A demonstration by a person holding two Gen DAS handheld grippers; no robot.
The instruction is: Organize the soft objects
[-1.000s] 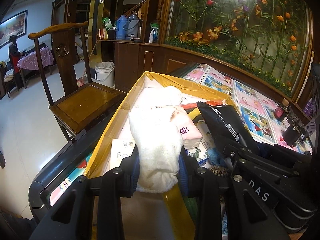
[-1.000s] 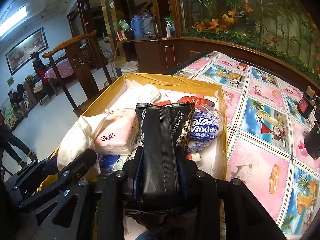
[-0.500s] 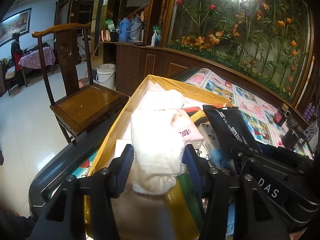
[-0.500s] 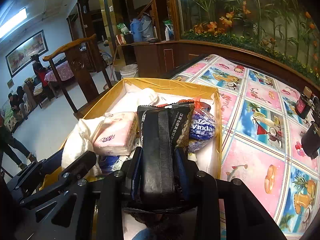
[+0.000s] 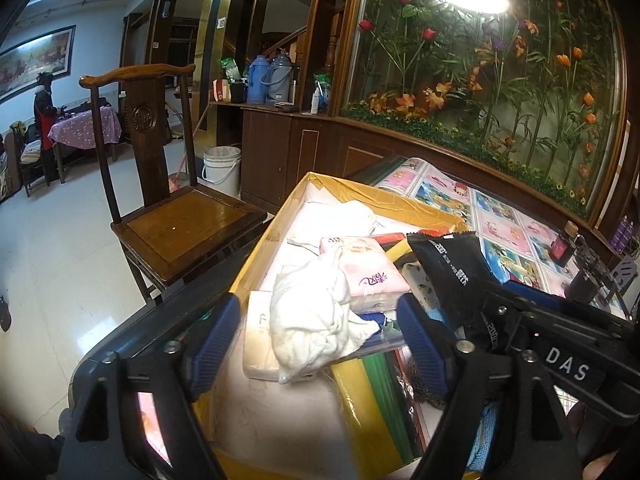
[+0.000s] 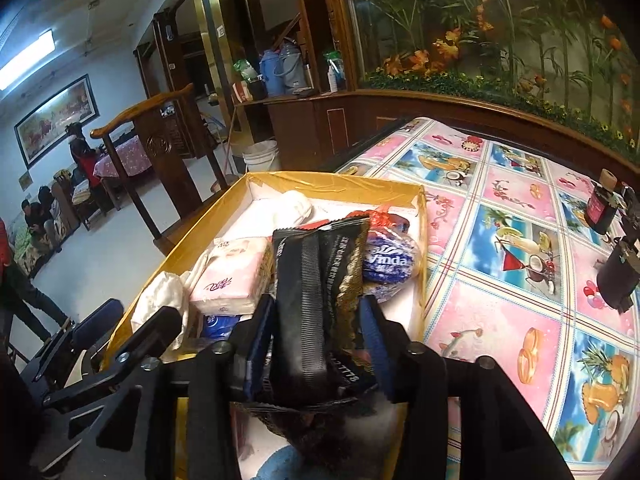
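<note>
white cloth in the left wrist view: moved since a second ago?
Yes. The white cloth has dropped from the left gripper, whose jaws have just been opening, onto the items in the yellow box.

- White crumpled cloth [image 5: 316, 320], near left in the box.
- Pale pink tissue pack [image 5: 370, 272] with magenta script.
- Black packet [image 6: 316, 280], gold patterned edge.
- Yellow-taped box [image 6: 340, 182].
- Tablecloth [image 6: 516, 240]: pink and blue fruit squares.

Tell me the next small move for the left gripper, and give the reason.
Probably lift the left gripper up and back. Its jaws have just been opening and stand clear of the white cloth, which lies loose in the yellow box beside the pink tissue pack.
</note>
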